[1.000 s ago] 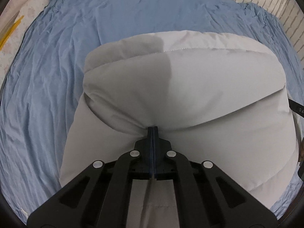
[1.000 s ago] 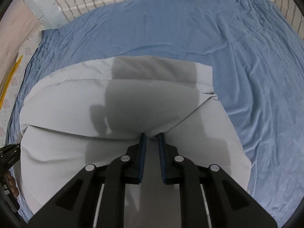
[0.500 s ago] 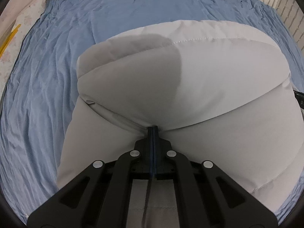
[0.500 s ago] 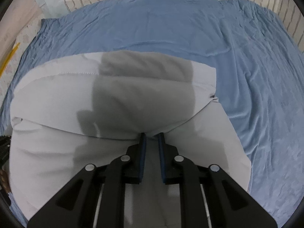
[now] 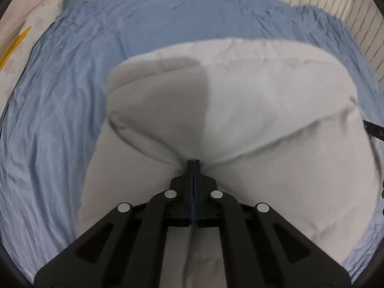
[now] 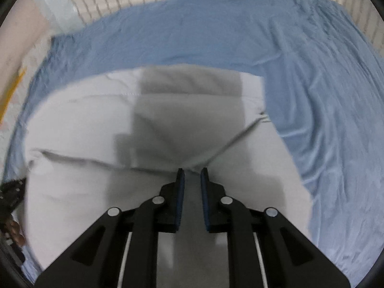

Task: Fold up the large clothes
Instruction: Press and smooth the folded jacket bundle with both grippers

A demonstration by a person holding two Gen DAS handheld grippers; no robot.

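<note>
Right gripper (image 6: 192,171) jaws opening wider than before on grey garment (image 6: 84,124).

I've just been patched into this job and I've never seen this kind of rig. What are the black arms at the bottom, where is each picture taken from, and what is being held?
There is no robot: a person holds a two-finger claw in each hand, with a camera on each looking along its fingers. That explains the black arms at the bottom.

The left wrist view shows the left claw, shut on a fold of the pale grey fabric garment. The right wrist view shows the right claw: its jaws are opening, with the same garment's fold between them.

The garment lies partly folded over on a wrinkled blue sheet. A pale brick wall stands behind.
</note>
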